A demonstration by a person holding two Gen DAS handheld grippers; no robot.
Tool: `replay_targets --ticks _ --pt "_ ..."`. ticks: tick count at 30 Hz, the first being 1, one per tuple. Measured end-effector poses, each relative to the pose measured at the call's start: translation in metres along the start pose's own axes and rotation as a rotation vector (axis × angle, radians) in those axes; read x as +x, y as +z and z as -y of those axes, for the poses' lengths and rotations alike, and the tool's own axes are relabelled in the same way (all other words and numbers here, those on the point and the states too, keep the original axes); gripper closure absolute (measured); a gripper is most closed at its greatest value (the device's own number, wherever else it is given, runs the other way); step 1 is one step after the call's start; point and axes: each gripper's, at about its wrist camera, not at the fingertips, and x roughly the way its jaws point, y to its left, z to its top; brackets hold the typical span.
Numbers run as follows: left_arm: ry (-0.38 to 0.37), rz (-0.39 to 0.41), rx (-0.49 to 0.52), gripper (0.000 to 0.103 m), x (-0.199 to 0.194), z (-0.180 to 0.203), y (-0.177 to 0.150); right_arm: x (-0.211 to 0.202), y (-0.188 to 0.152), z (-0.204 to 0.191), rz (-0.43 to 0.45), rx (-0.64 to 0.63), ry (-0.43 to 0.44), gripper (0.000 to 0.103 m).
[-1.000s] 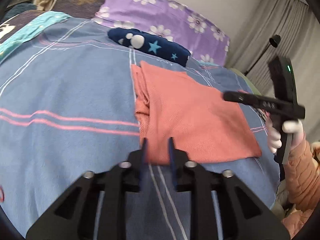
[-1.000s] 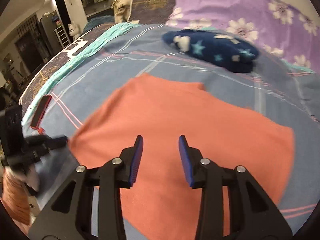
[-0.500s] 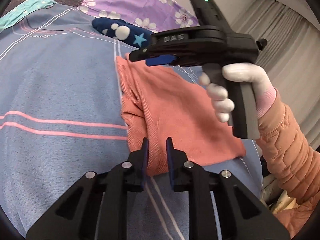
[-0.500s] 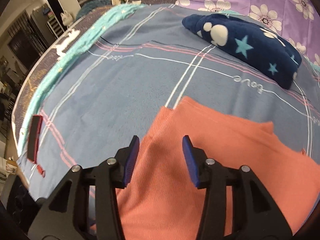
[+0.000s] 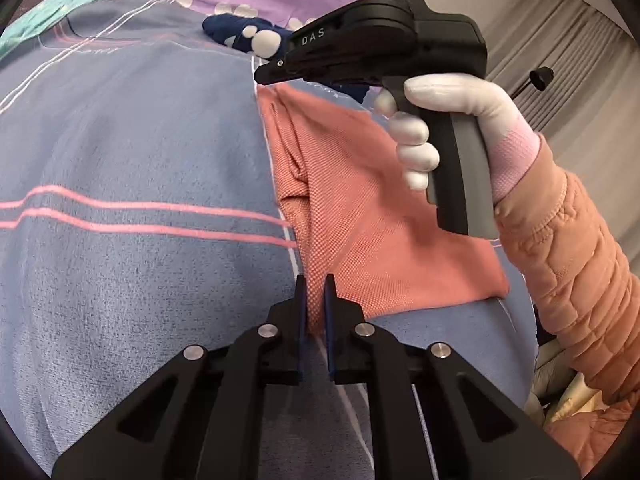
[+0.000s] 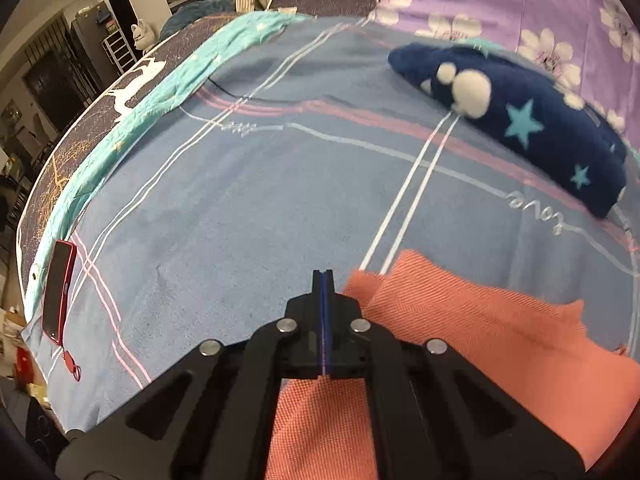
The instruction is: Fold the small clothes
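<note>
A salmon-pink knit garment (image 5: 360, 208) lies folded on the blue striped bedspread (image 5: 132, 152). My left gripper (image 5: 315, 284) is shut on the garment's near left corner; cloth shows between its fingers. My right gripper (image 6: 323, 276) has its jaws pressed together just left of the garment's far corner (image 6: 480, 332); no cloth shows between the tips. In the left wrist view the right gripper (image 5: 280, 70) hangs above the garment's far end, held by a white-gloved hand (image 5: 440, 120).
A folded navy fleece item with stars (image 6: 520, 120) lies beyond the garment, before a purple flowered pillow (image 6: 520, 0). A red phone (image 6: 58, 292) rests at the bed's left edge. A teal blanket strip (image 6: 160, 92) runs along that side.
The right gripper moved over the garment toward its far left corner and shut its jaws. The left gripper narrowed onto the near corner and kept it.
</note>
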Motion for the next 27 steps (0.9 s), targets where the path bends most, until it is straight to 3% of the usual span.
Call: replay_targets --ticks 3,7,8,11,13,16,20,23,27 --pt "0.049 -0.003 0.037 0.095 -0.003 0.008 -0.002 -0.011 -0.006 0.006 0.027 0.044 0.036 0.101" --pt "0.060 -0.001 0.035 0.095 -0.009 0.006 -0.005 -0.034 -0.013 0.011 0.059 0.047 0.025 0.096" --pt "0.065 0.000 0.035 0.095 -0.009 0.006 -0.006 -0.035 -0.014 0.014 0.051 0.051 0.022 0.091" --pt "0.088 0.004 0.050 0.095 -0.012 0.010 -0.007 -0.018 -0.018 0.017 -0.041 0.056 0.019 0.052" --pt "0.107 0.013 0.062 0.095 -0.013 0.013 -0.009 0.007 -0.022 0.016 -0.104 0.050 0.025 0.064" --pt "0.097 0.049 0.066 0.096 -0.024 0.018 -0.006 0.010 -0.019 0.011 -0.030 0.032 -0.025 0.098" --pt "0.146 0.044 0.115 0.103 -0.033 0.025 -0.009 -0.011 -0.012 0.014 0.074 0.084 0.124 0.103" --pt "0.197 -0.012 0.089 0.103 -0.022 0.013 -0.016 0.002 -0.014 0.001 0.020 0.022 0.113 0.103" --pt "0.118 0.026 0.036 0.102 -0.034 0.006 -0.022 -0.005 -0.026 0.004 0.030 0.062 0.134 0.098"
